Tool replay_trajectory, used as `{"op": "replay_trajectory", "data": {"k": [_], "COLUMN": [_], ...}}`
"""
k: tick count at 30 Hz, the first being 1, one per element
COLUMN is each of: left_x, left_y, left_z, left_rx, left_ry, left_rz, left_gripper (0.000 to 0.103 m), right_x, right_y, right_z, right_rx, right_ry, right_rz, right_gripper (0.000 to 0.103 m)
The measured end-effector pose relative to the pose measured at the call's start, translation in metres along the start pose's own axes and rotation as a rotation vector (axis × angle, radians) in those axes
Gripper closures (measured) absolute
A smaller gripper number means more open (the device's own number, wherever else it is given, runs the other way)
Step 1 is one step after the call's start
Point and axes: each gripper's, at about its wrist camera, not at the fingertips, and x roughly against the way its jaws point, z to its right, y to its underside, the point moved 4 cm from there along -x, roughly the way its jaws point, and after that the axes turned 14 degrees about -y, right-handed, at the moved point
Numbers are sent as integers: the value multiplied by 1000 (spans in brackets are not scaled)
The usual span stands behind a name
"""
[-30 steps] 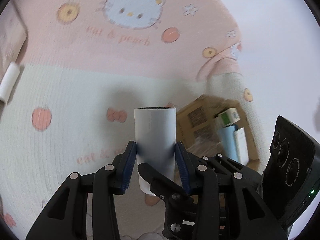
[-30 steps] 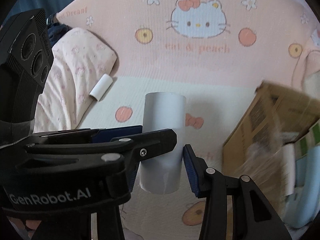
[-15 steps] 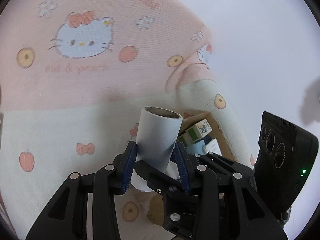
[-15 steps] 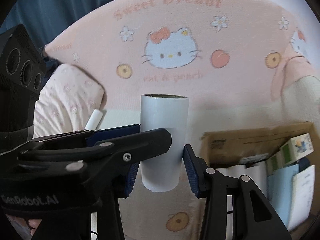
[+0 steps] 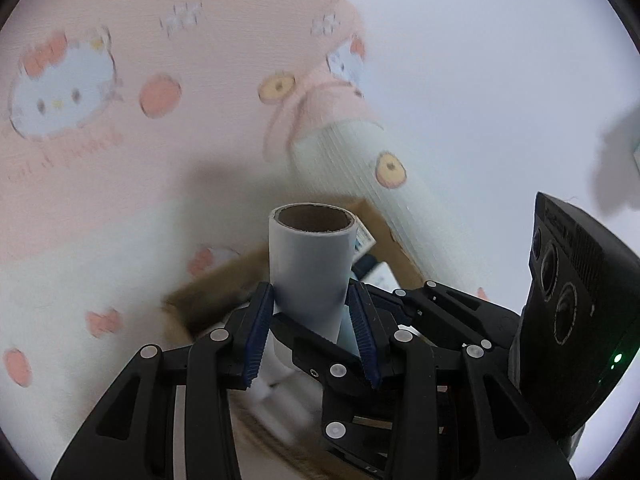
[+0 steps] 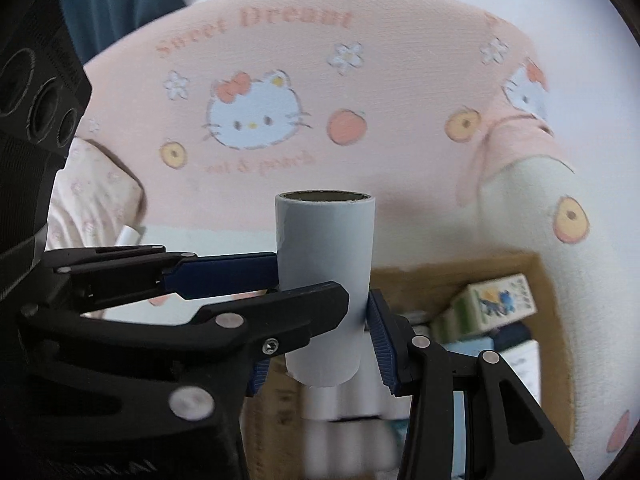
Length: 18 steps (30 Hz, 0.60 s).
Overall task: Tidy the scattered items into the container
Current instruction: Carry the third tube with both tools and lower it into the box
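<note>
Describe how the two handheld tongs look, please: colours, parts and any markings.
Both tongs, left and right, are black plastic linkages with silver rivets and ribbed blue pads. Each carries a black camera block with round lenses; one shows a green light.

Small boxes and rolls crowd the cardboard box; bedspread around lies bare.

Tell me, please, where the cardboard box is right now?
In the right wrist view, the cardboard box lies lower right on the bedspread, behind the held roll.
</note>
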Motion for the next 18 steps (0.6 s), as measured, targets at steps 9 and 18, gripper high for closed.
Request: {"op": "replay_trajectory", "data": {"k": [9, 18], "left_x": [-65, -105], "left_y": [31, 29], "left_z": [15, 12], "left_rx": [43, 99], "left_ry": [7, -13], "left_rz": [-230, -330], "left_gripper": [60, 62], "right_x": [-18, -43], "right_y": [47, 54], "right_z": [41, 81], "right_rx": [-38, -163], "right_ry": [23, -82], "right_rz": [-164, -250], "right_gripper": [62, 62]}}
